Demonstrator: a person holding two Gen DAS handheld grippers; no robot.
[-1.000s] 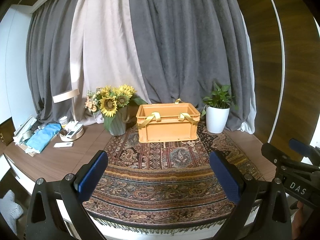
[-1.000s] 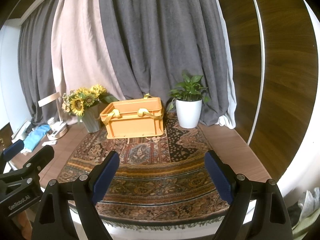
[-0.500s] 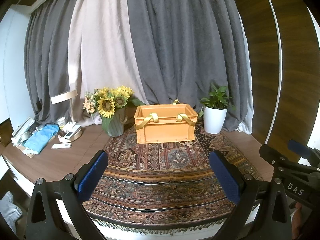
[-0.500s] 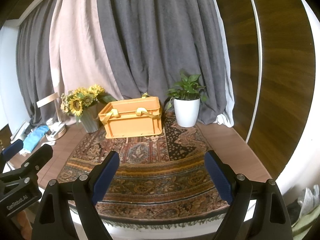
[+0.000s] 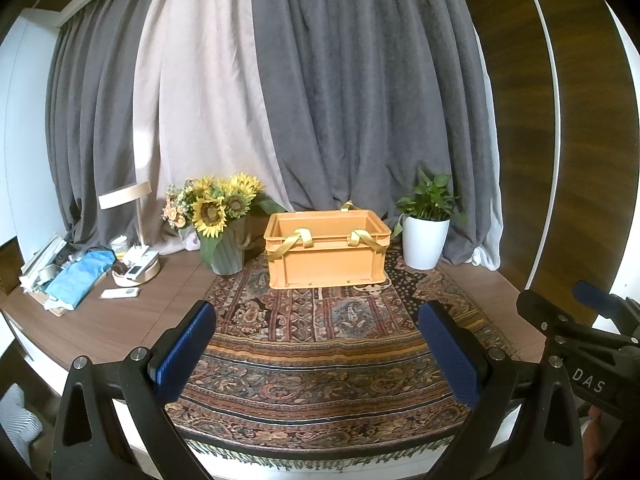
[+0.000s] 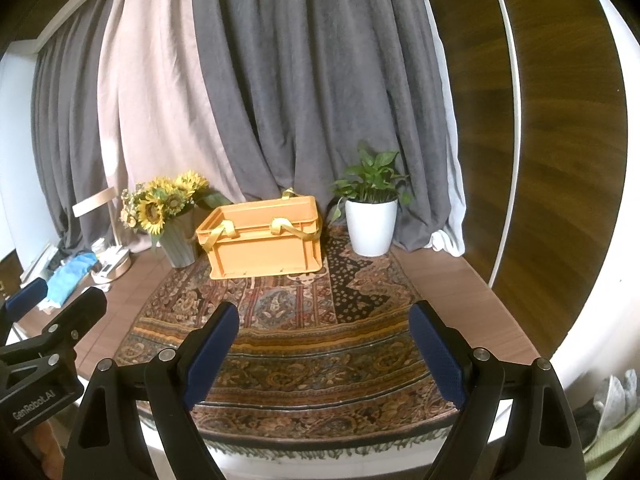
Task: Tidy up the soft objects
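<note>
The orange crate (image 5: 326, 250) is sitting at the rug's (image 5: 320, 360) far end, yellow straps (image 5: 298, 238) draping over its rim, long side facing both claws. Left claw (image 5: 316, 356) and right claw (image 6: 324, 354) are hovering apart, empty, roughly equally distant.

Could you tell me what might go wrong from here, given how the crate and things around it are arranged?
The orange crate sits between the sunflower vase and the potted plant, so a wide reach with the open left tongs or right tongs could tip either. The yellow straps draped over the rim could snag. The patterned rug overhangs the table edge and might slide.
</note>
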